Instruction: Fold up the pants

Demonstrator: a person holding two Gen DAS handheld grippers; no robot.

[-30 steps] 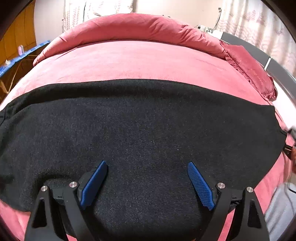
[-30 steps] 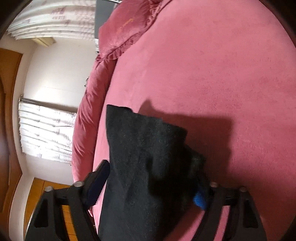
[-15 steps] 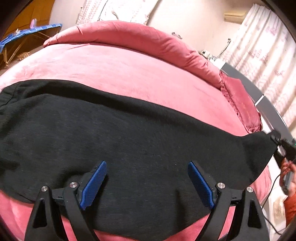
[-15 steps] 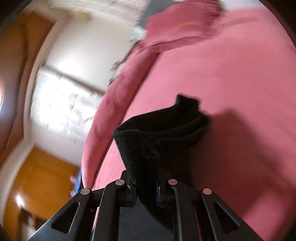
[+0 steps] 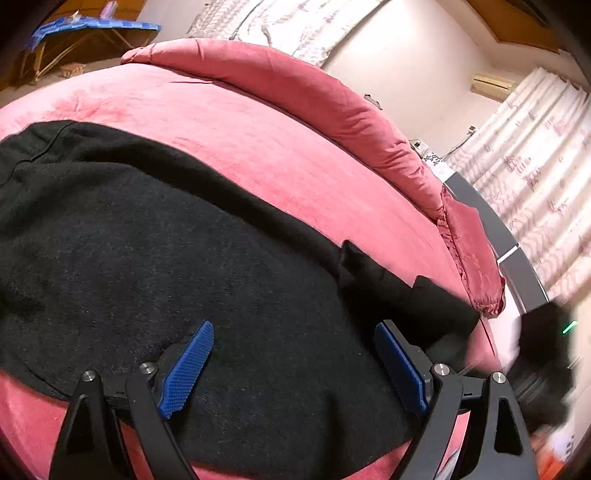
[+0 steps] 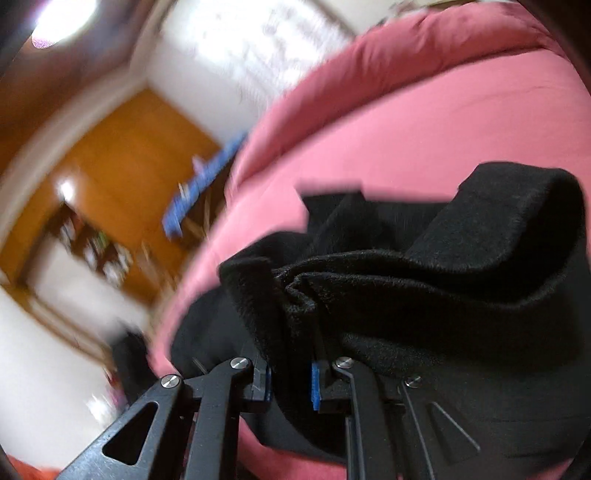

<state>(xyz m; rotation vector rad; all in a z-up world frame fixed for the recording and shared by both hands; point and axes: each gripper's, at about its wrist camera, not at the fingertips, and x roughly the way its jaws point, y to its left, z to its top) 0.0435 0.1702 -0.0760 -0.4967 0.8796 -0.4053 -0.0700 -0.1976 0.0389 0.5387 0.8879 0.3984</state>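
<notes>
Black pants (image 5: 155, 243) lie spread across a pink bed (image 5: 229, 122). My left gripper (image 5: 295, 365) is open just above the cloth near its front edge, holding nothing. My right gripper (image 6: 290, 384) is shut on the leg end of the pants (image 6: 406, 288) and holds it lifted and folded back over the rest. In the left wrist view that lifted end (image 5: 406, 295) shows at the right, with the right gripper (image 5: 543, 354) blurred behind it.
A rolled pink duvet (image 5: 295, 85) and a pink pillow (image 5: 472, 251) lie along the bed's far side. A dark headboard (image 5: 517, 258) and curtains (image 5: 535, 155) stand at the right. A blue-topped stand (image 5: 92, 29) is at the far left.
My right gripper closed on the pants' leg end, lifted it and carried it leftward over the garment. My left gripper stayed open while its view swung to the right.
</notes>
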